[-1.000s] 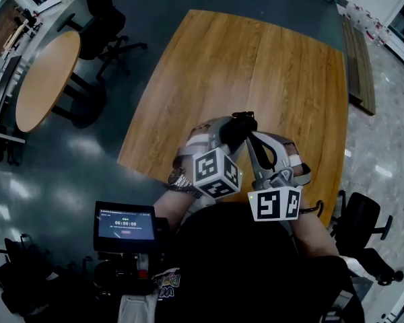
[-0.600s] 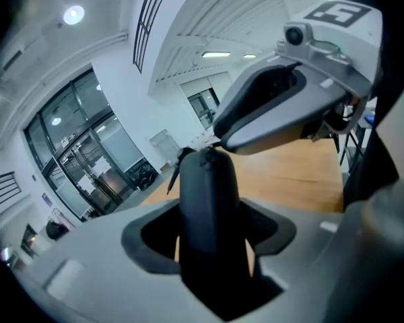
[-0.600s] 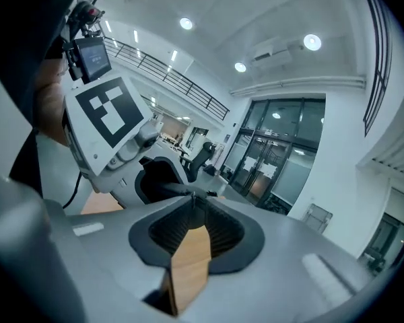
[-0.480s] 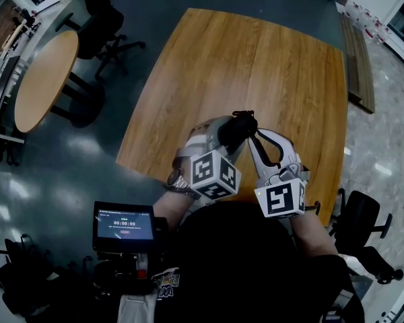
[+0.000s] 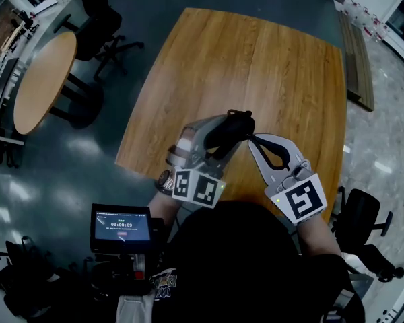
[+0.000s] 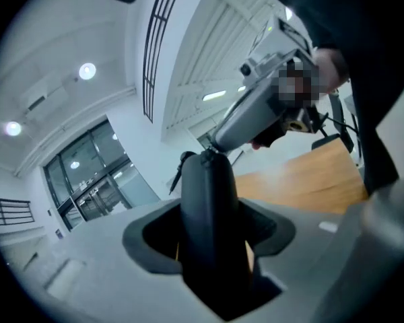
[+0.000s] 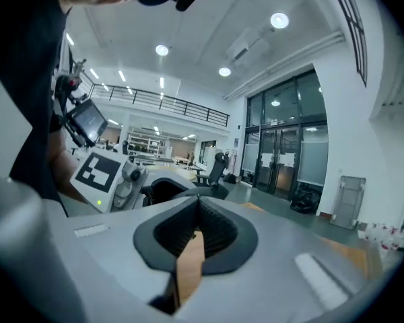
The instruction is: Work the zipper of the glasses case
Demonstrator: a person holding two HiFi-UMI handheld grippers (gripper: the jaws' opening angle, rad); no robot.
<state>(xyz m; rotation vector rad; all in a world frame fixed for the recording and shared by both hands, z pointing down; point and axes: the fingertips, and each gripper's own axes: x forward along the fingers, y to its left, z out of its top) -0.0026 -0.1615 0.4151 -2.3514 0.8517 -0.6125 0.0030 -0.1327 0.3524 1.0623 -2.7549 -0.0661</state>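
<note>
**Two Grippers Meet at One End of a Glasses Case**

A person holds the black glasses case in the air above the near edge of the wooden tabletop, not resting on it. The left gripper has its fingers clamped around the case's body, one end standing up clear of them. The right gripper comes in from the other side. Its fingers are closing fully together and meet at the tips right against that free end. Whether the zipper pull is pinched between them is too small to tell.

The step in hand appears to be taking the pull and running it along the case's edge. Done well, it likely starts with a check that the tab, and not just fabric, sits between the right fingers. The left gripper should probably hold the case steady and square while the right draws along the line of the teeth, following the curve around the end. A pull straight outward could lift the tab off its track or twist the case in the clamp. A slow, even draw would suit the small tab.
</note>
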